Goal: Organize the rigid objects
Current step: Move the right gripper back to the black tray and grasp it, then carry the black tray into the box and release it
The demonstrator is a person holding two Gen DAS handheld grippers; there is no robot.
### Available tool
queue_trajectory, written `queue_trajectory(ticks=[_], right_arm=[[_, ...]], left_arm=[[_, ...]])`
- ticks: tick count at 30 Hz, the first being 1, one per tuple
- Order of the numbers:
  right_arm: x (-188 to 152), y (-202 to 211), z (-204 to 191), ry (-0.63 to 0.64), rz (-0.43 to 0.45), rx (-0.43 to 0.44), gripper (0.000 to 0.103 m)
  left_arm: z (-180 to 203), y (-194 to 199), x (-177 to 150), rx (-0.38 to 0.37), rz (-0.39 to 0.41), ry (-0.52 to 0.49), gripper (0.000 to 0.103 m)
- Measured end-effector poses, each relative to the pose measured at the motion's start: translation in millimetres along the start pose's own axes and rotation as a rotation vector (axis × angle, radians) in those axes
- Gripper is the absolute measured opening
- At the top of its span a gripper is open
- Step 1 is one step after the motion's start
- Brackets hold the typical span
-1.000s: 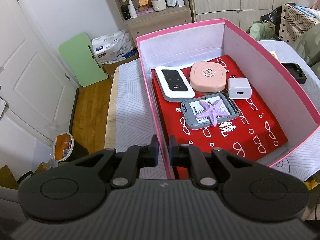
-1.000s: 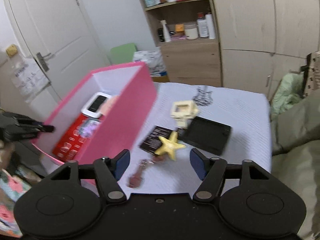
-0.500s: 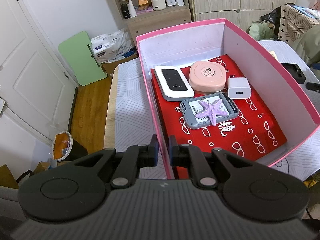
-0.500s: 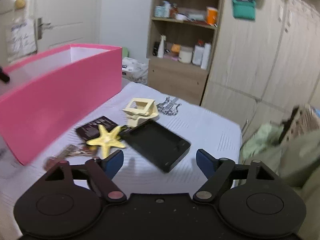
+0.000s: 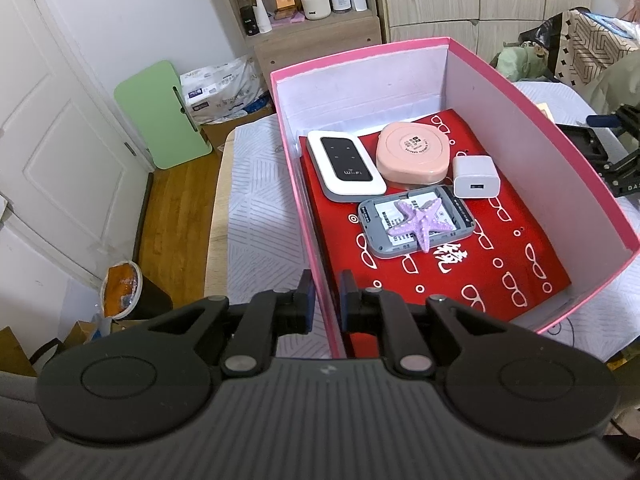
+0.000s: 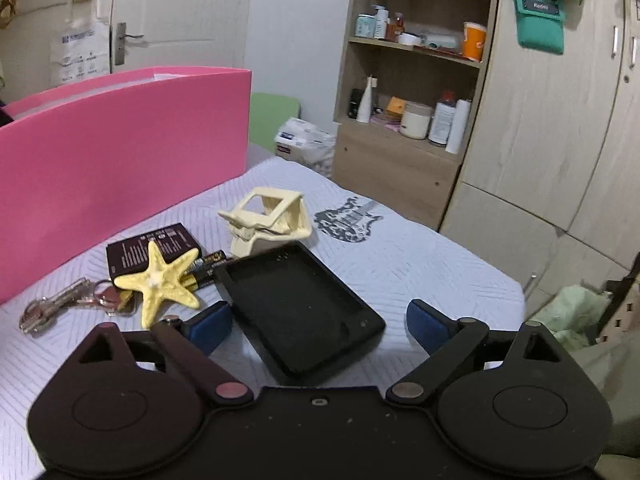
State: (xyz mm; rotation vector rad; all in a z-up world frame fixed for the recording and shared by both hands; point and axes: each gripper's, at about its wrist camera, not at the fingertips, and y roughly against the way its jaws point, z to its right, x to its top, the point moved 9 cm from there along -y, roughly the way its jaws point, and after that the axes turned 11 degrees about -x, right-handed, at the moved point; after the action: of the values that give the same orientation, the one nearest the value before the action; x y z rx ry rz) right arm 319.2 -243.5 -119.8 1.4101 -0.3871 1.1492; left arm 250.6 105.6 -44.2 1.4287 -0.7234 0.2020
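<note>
You are partway through: the pink box [image 5: 520, 92] already holds a white Wi-Fi router [image 5: 345, 165], a pink round case [image 5: 412, 153], a white charger [image 5: 476, 177] and a grey device [image 5: 416, 226] with a purple starfish [image 5: 420, 222] lying on it, all on a red cloth [image 5: 500, 256]. Your left gripper [image 5: 324, 298] is clenched on the box's near wall at six o'clock in its view, one pad outside, one inside, steadying it. Still out on the table [image 6: 420, 256], just beside the box, are a black tray [image 6: 300, 308], a yellow starfish [image 6: 162, 278] resting on a dark card [image 6: 152, 246], a battery [image 6: 208, 266] touching the starfish, keys [image 6: 60, 308] at nine o'clock, and a cream stand [image 6: 270, 218] at twelve o'clock behind the tray. Your right gripper [image 6: 320, 322] is released, its jaws having just been opening wide, and the near end of the tray lies between them without the pads pressing on it. The tray looks like your next pick; roughly half the pieces remain.
</note>
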Motion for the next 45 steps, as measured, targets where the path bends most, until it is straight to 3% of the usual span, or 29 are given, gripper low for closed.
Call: queue_trajectory(ticks=[3,5,9,12,15,19,22,31,33,34,45], right_arm=[[4,-5,-2,-0.008,-0.016,0.027,0.096],[5,-9,-4,-0.016,-0.033,0.040,0.088],[8,-7,-1,-0.105,-0.098,0.026,0.083],[4,-1,4,-0.225,-0.170,0.019,0.080],[-3,10,7,-0.339,-0.272,-0.023,0.069],[-10,25,0,-0.372,-0.355,-0.037,0.068],[-6,30,-8,-0.359,-0.350,-0.016,0.068],[0,8,-15,-0.237,-0.331,-0.105,0.074],[1,5,-14,-0.245,-0.299,-0.128,0.073],[1,6,-14,-0.251,-0.292,-0.119,0.066],[31,60,-23,-0.301,-0.164,-0.111,0.066]], left_arm=[[0,0,-1,0.005,-0.001,-0.001,0.010],[0,0,-1,0.002,0.000,0.003,0.010],[-1,0,-1,0.002,0.005,0.009,0.010],[-1,1,-1,0.000,0.003,0.009,0.010],[-2,1,-1,-0.001,0.003,0.011,0.010],[-3,1,-1,-0.015,0.004,0.021,0.010],[-3,1,-1,-0.020,0.007,0.026,0.010],[-2,2,-1,-0.018,0.006,0.019,0.010],[-2,1,-1,-0.018,0.005,0.020,0.010],[-2,1,-1,-0.018,0.005,0.020,0.010],[-3,0,0,-0.017,0.003,0.032,0.010]])
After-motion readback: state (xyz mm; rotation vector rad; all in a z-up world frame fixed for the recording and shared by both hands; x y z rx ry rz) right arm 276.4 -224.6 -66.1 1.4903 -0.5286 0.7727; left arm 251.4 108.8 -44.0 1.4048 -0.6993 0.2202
